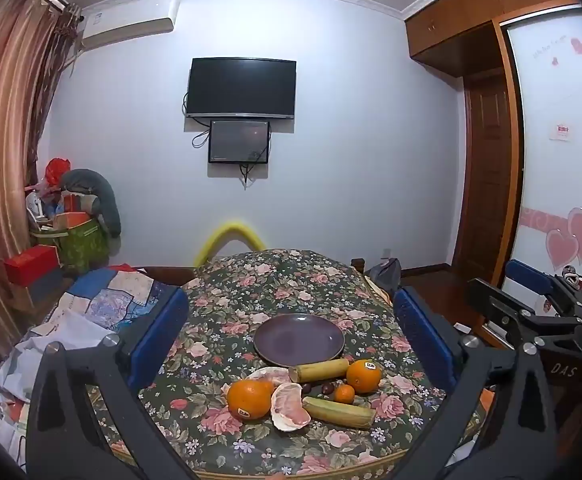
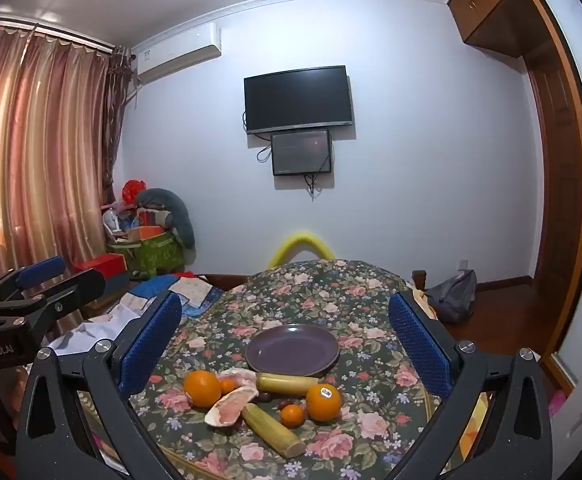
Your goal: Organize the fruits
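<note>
An empty purple plate [image 1: 299, 340] [image 2: 291, 350] sits on the floral tablecloth [image 1: 251, 292]. In front of it lies a cluster of fruit: two oranges [image 1: 249, 398] [image 1: 363, 376], a small tangerine [image 1: 344, 394], pink pomelo segments [image 1: 291, 406] [image 2: 231, 402], two yellow-green cane pieces [image 1: 321, 370] [image 1: 339, 412] and small dark red fruits [image 1: 327, 388]. My left gripper [image 1: 291, 298] hangs open above the near side of the table, framing plate and fruit. My right gripper [image 2: 285, 300] is open the same way, beside the left one. Neither touches anything.
A bed with patchwork covers [image 1: 103, 300] lies left of the table, with boxes and bags [image 1: 71, 236] piled in the corner by the curtain. A grey bag [image 2: 453, 294] sits on the wood floor at the right. A yellow foam arch [image 1: 231, 236] rises behind the table.
</note>
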